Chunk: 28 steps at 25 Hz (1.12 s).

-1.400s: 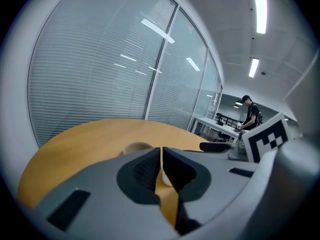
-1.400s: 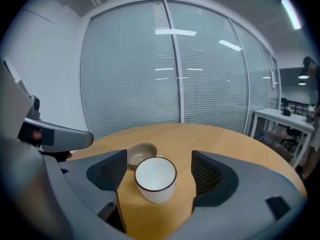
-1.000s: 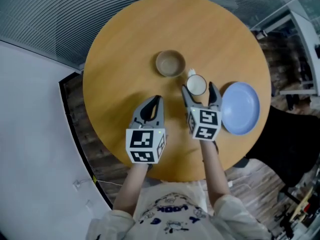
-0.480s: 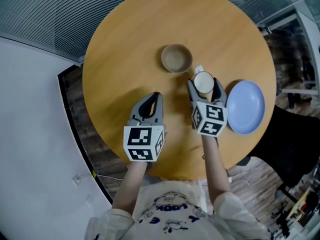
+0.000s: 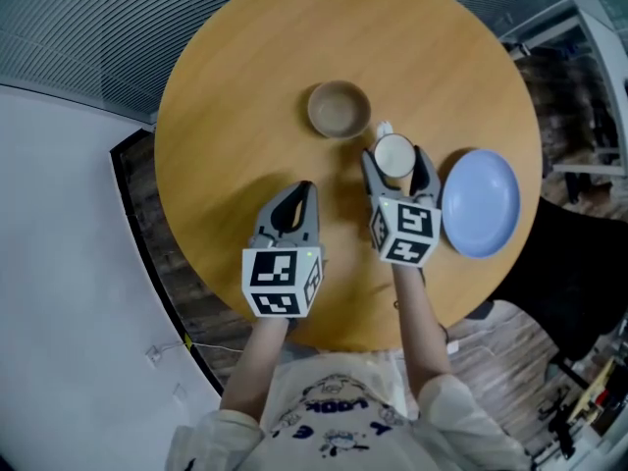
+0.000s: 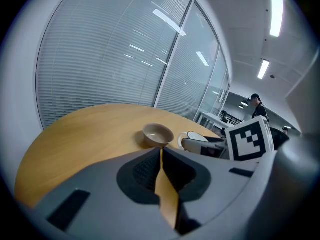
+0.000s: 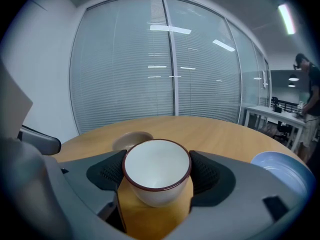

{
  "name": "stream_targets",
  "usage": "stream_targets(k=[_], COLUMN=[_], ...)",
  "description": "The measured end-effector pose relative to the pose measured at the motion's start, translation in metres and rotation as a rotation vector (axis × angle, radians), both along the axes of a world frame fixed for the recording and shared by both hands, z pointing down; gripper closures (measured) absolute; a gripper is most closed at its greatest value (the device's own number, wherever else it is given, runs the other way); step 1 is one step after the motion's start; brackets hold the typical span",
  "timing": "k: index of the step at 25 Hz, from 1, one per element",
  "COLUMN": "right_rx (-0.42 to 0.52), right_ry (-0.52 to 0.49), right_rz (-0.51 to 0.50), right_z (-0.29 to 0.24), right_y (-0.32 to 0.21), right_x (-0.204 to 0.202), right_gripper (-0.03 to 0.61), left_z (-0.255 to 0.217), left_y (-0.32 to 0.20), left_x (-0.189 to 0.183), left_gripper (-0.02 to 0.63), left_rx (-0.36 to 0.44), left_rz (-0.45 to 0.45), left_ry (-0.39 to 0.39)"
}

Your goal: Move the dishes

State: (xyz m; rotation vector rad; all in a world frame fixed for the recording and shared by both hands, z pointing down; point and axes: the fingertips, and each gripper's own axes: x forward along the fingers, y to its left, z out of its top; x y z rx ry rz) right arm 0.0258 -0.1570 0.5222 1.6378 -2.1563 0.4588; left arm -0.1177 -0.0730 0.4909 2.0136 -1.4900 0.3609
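The handle of the white cup (image 7: 157, 171) does not show in the right gripper view; only the head view shows a small white part of it, on the far side. The cup also hides most of the brown bowl (image 7: 131, 139) just behind it, and the gripper's body cuts off the blue plate (image 7: 280, 166) at the right. The right gripper (image 5: 394, 162) has its two jaws pressed against the sides of the cup, near the middle of the round wooden table (image 5: 245, 86). I cannot tell if the cup's bottom touches the wood. The left gripper (image 6: 161, 154) holds nothing; its jaws are together, with only a thin slit between them, and it is above bare table, apart from the dishes. The bowl, cup and plate lie in a line, close together. Around the table are glass walls with closed blinds (image 7: 125, 74), strip lights (image 6: 274, 14) on the ceiling, and a person (image 6: 257, 109) far behind, too small to see well.
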Motion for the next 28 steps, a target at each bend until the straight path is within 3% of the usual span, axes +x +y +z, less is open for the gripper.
stream_targets(k=[5, 9, 19, 28], right_rx=[0.025, 0.068, 0.149, 0.158], right_ry=[-0.017, -0.045, -0.062, -0.08], right_rz=[0.004, 0.045, 0.228, 0.317], right_z=[-0.014, -0.042, -0.098, -0.099], right_y=[-0.006, -0.017, -0.043, -0.07], right_x=[-0.001, 0.022, 0.138, 0.232], right_gripper=[0.195, 0.195, 0.195, 0.195], left_z=[-0.002, -0.011, -0.052, -0.052], left_y=[-0.005, -0.015, -0.057, -0.079], left_x=[0.005, 0.025, 0.114, 0.188], left_gripper=[0.598, 0.599, 0.598, 0.599], left_rx=[0.01, 0.028, 0.113, 0.123], left_rz=[0.02, 0.054, 0.149, 0.2], left_ry=[-0.007, -0.007, 0.007, -0.005])
